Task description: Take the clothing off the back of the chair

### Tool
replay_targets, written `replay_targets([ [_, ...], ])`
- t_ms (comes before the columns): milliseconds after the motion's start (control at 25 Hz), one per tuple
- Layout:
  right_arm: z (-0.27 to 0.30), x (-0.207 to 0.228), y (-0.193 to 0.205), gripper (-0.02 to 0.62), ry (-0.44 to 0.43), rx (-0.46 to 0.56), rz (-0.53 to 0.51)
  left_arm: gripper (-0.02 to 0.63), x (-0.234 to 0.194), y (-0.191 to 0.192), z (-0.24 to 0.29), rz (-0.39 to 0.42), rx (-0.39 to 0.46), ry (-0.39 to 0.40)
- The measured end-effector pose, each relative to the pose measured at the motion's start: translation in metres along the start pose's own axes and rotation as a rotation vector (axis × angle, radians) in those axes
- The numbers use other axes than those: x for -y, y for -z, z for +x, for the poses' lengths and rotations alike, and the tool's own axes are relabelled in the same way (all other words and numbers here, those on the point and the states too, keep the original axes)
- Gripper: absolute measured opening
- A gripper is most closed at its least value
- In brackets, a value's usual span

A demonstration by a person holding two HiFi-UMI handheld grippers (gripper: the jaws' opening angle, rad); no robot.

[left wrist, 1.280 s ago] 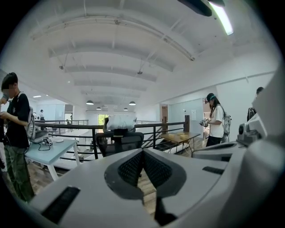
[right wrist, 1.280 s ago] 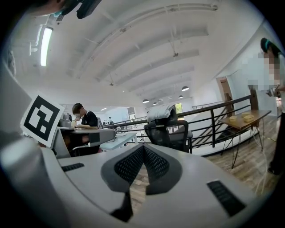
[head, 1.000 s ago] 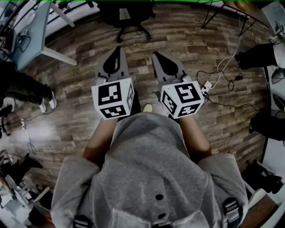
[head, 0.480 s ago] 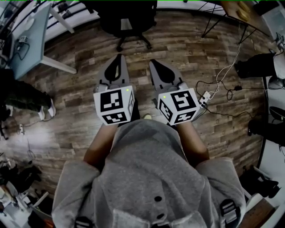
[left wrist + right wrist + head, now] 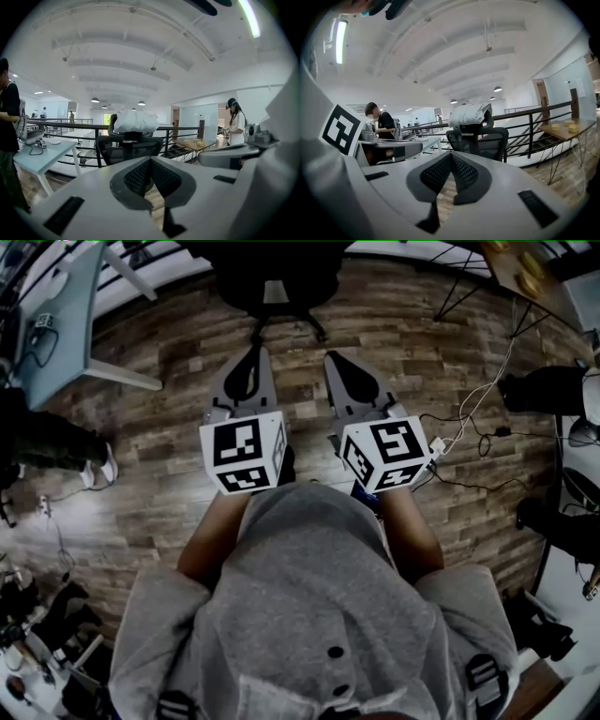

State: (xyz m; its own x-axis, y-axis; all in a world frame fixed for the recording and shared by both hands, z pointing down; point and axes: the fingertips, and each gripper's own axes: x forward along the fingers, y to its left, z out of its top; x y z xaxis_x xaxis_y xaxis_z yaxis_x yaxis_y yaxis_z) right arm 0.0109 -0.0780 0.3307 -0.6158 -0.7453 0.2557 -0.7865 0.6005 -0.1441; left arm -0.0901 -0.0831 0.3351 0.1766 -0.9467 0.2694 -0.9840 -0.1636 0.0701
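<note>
Two grippers are held out side by side, both aimed at the chair (image 5: 272,282), a black mesh office chair standing straight ahead on the wood floor (image 5: 159,427). The left gripper (image 5: 251,351) has its jaws together, tips meeting, nothing btwn them. The right gripper (image 5: 330,357) is the same: jaws closed tip to tip, nothing clamped. Both are well short of the chair, no contact.

The clothing (image 5: 136,122), a pale bundled garment, lies over the top of the chair's back at headrest level, hanging a bit down either side. In the left gripper view it sits just above the closed jaw tips. In the right gripper view it's above & slightly right of them.

A dark metal railing (image 5: 178,127) runs behind the chair. A pale blue desk (image 5: 70,296) stands to the chair's left w/ a small cabled item on it, and a person in a black top (image 5: 7,117) stands by it. To the chair's right, further back, is a wooden table (image 5: 194,143) w/ yellow items, and a person in a white top (image 5: 236,124) stands near that. Cables (image 5: 469,409) trail over the floor right of the chair. On the near side of the grippers from the chair, the wearer's grey hooded top (image 5: 319,615) fills the lower head view
</note>
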Motion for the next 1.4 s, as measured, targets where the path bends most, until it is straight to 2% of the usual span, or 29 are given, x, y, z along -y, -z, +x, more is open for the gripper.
replay_targets([
  [240, 0.039, 0.008, -0.021, 0.012, -0.003, 0.016, 0.033, 0.009, -0.033, -0.016, 0.028, -0.021, 0.006, -0.01],
  [560, 0.074, 0.003, -0.042, 0.012, 0.02, 0.025, 0.007, 0.009, -0.061, -0.026, 0.052, -0.045, 0.005, 0.014],
  [960, 0.108, 0.003, -0.055, 0.012, 0.042, 0.046, 0.022, 0.009, -0.083, -0.039, 0.076, -0.05, 0.024, 0.066],
  [1400, 0.15, -0.011, -0.066, 0.012, 0.049, 0.029, 0.003, 0.009, -0.13, -0.048, 0.096, -0.084, 0.035, 0.068],
])
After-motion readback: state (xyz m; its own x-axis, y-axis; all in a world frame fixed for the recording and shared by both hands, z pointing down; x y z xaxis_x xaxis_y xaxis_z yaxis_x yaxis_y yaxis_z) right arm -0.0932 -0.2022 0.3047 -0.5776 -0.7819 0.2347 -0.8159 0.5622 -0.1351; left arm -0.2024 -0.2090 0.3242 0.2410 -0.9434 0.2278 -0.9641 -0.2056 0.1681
